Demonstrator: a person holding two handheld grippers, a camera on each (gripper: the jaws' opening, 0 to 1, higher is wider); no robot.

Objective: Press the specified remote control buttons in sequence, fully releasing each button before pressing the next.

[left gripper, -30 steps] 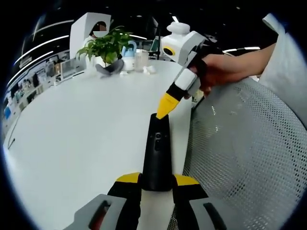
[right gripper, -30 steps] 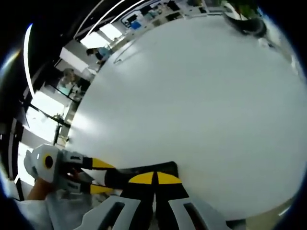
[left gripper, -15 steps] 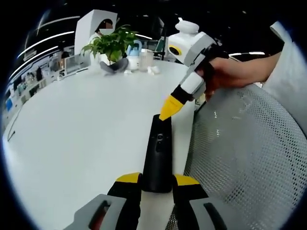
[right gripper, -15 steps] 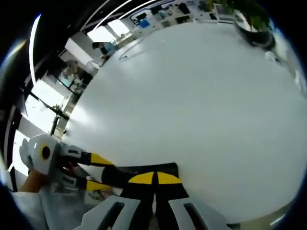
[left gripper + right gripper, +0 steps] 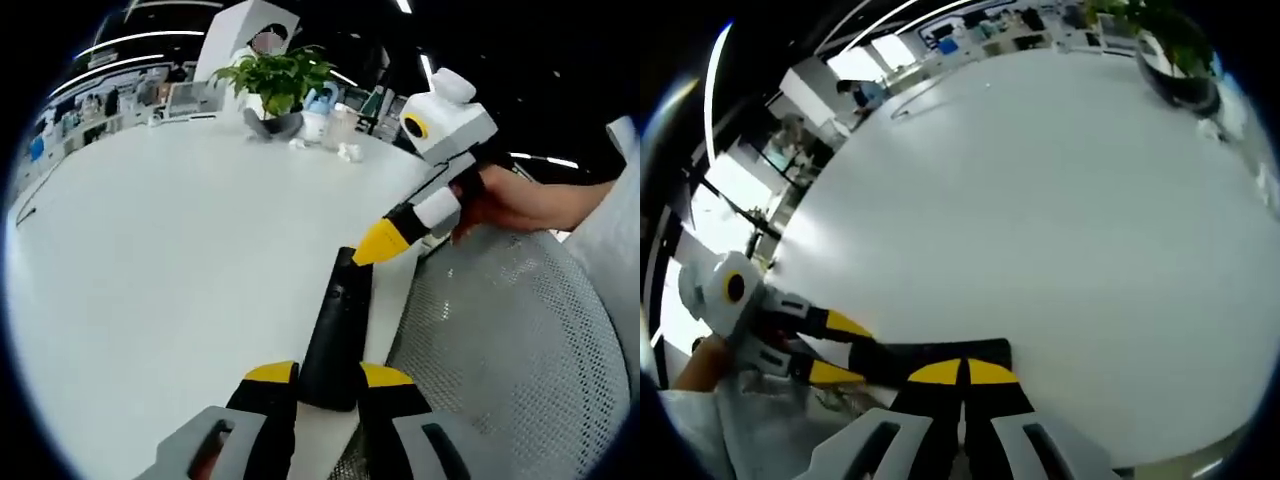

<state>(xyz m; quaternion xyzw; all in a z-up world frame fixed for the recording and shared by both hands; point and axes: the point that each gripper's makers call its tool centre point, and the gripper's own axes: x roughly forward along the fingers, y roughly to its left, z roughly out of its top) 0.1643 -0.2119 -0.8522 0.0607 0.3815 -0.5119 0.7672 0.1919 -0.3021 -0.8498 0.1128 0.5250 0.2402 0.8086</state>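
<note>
Your left gripper clamps the black remote control at the white table edge, your right gripper, jaws together, tips its far end, mesh chair crowding your right, open tabletop ahead.

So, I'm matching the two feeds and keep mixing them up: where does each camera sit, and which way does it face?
Left gripper view: rides the left gripper, looking along the black remote it clamps, across the white table to a plant; the person's hand shows.
Right gripper view: rides the right gripper, jaws together, facing across the table.
Shared: remote, table, both grippers.
</note>
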